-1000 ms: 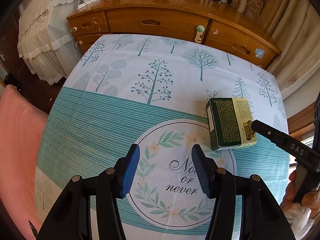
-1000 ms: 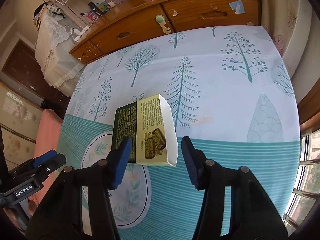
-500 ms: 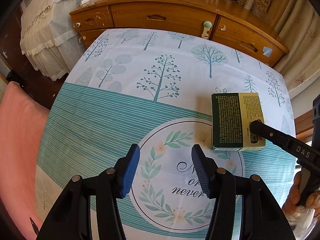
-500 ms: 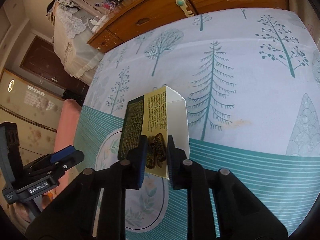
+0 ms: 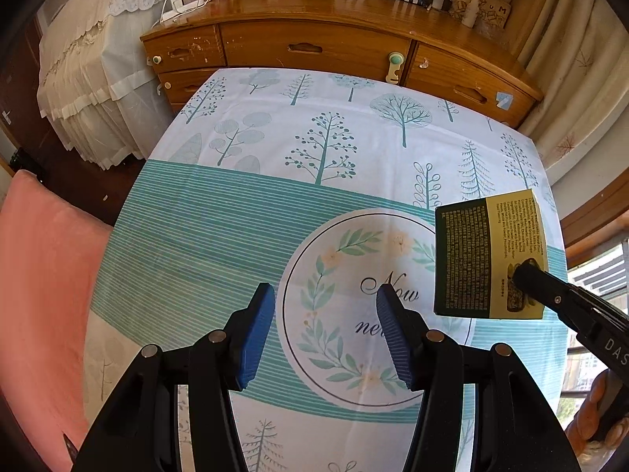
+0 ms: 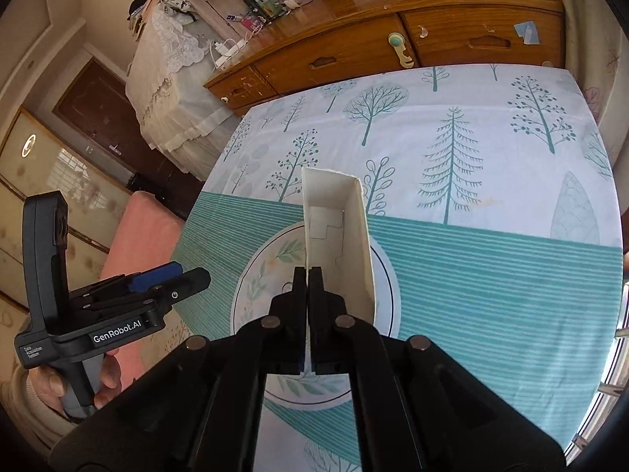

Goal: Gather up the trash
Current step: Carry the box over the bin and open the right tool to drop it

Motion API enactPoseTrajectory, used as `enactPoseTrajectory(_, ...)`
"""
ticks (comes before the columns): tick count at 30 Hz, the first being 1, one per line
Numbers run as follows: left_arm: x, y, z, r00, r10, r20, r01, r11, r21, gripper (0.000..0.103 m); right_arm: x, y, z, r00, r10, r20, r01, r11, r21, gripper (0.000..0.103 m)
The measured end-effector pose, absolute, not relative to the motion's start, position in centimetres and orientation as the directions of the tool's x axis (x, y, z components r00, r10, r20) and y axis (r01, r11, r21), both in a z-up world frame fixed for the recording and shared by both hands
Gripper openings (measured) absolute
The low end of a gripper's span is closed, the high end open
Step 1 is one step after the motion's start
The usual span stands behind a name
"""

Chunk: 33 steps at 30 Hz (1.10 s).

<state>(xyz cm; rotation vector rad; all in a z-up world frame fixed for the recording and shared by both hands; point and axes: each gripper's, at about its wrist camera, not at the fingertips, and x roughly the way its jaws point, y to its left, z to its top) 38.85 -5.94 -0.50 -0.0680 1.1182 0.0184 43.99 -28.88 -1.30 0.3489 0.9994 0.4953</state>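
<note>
Home rm – wood dresser [image 5: 314, 45], lace-draped furniture [image 5: 94, 90].

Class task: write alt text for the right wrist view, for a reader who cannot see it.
The right gripper is shut on one wall of an empty, open-ended box, held above a table with a tree-print cloth. The left gripper is at the left, with a wooden dresser behind the table.

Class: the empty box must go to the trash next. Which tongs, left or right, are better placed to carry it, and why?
Right. The right tongs are shut on the box wall and hold it off the table. The left tongs are open, holding nothing.
</note>
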Motion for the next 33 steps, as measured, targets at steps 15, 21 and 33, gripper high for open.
enactPoseTrajectory(15,21.8,2.1,5.3,0.511,-0.142,-0.848,0.113,0.989,-0.098,0.055,22.5,-23.2,5.0,0.601,0.414,-0.683,-0.105,0.888,0.447,0.0)
enactPoseTrajectory(21,14.0,7.5,6.2,0.522,-0.186,-0.832,0.19,0.977,-0.099,0.055,11.3,-18.1,6.4,0.673,0.344,-0.655,-0.028,0.896,0.442,0.0)
enactPoseTrajectory(33,3.2,10.9,3.1,0.461,-0.231,-0.857,0.293,0.951,-0.099,0.063,-3.6,-9.6,5.2,0.664,0.288,-0.69,0.032,0.911,0.412,0.0)
